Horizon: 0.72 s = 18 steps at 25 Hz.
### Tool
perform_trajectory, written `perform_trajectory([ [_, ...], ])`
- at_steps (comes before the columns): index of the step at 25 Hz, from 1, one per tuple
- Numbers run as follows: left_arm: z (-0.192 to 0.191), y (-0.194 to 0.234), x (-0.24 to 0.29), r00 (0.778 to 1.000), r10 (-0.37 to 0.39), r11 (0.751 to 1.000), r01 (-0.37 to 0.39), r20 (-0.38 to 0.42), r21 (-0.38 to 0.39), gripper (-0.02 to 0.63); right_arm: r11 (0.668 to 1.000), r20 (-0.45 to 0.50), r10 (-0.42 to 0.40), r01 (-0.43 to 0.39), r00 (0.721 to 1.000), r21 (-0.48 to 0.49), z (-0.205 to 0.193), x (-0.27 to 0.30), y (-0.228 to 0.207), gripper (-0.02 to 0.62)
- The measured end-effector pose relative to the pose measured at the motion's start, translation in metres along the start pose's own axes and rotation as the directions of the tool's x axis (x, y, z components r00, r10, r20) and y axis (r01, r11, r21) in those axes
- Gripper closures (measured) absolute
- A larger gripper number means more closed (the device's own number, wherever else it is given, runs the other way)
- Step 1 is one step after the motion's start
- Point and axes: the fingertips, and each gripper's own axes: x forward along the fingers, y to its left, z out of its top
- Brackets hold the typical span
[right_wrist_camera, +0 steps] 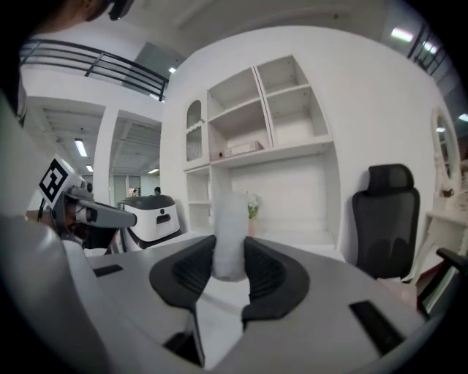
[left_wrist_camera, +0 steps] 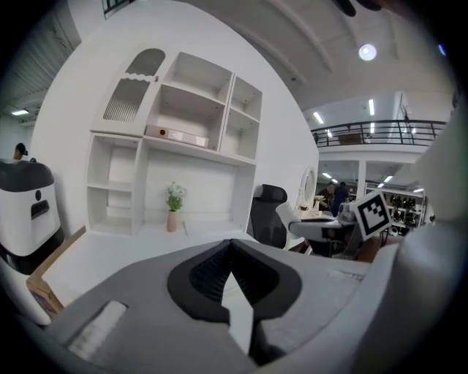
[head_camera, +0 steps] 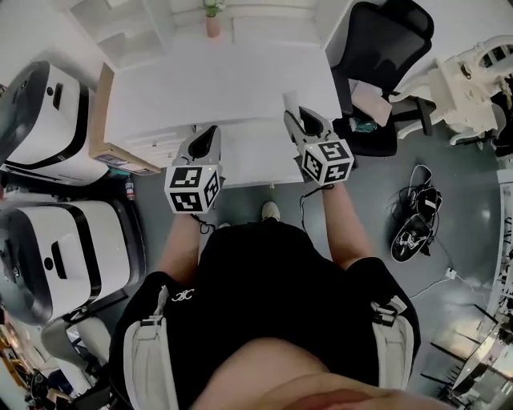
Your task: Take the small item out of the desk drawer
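My right gripper (head_camera: 293, 113) hangs over the white desk (head_camera: 216, 80), shut on a small white cylinder-shaped item (head_camera: 290, 99). In the right gripper view the item (right_wrist_camera: 230, 226) stands upright, pinched between the dark pads of my right gripper (right_wrist_camera: 230, 256). Below the desk's front edge the white drawer (head_camera: 256, 160) stands pulled out under both hands. My left gripper (head_camera: 210, 131) hovers at the drawer's left end. Seen from its own camera, the left gripper (left_wrist_camera: 232, 247) has its jaw tips together with nothing in them.
A black office chair (head_camera: 377, 56) stands right of the desk. Two white machines (head_camera: 56, 112) (head_camera: 64, 256) and a cardboard box (head_camera: 104, 144) crowd the left side. A vase with a plant (head_camera: 212, 24) sits at the desk's back under white shelves (left_wrist_camera: 183, 131). Cables (head_camera: 417, 224) lie on the floor.
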Motion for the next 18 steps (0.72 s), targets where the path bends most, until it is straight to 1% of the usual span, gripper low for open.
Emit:
perform_trajectory([
  [3, 0.007, -0.013, 0.005, 0.999, -0.038, 0.999, 0.037, 0.014, 0.017, 0.594, 0.991, 0.057, -0.132, 0.132, 0.990, -0.001, 0.028, -0.032, -0.008, 0.480],
  [5, 0.009, -0.018, 0.007, 0.998, -0.058, 0.998, 0.057, 0.015, 0.028, 0.594, 0.976, 0.080, -0.216, 0.215, 0.973, 0.015, 0.040, -0.053, -0.011, 0.479],
  [8, 0.011, -0.024, 0.010, 0.996, -0.085, 0.995, 0.085, 0.007, 0.043, 0.593, 0.952, 0.121, -0.302, 0.305, 0.946, -0.004, 0.050, -0.078, -0.011, 0.480],
  [10, 0.014, -0.030, 0.010, 0.994, -0.105, 0.993, 0.104, 0.007, 0.055, 0.593, 0.943, 0.149, -0.330, 0.332, 0.932, 0.006, 0.053, -0.090, -0.011, 0.480],
  [13, 0.019, -0.036, 0.008, 0.991, -0.133, 0.988, 0.132, 0.010, 0.078, 0.593, 0.940, 0.187, -0.340, 0.337, 0.922, 0.049, 0.059, -0.100, -0.007, 0.480],
  [18, 0.036, -0.044, 0.007, 0.986, -0.168, 0.979, 0.165, 0.019, 0.120, 0.593, 0.929, 0.208, -0.369, 0.365, 0.906, 0.057, 0.066, -0.103, -0.007, 0.480],
])
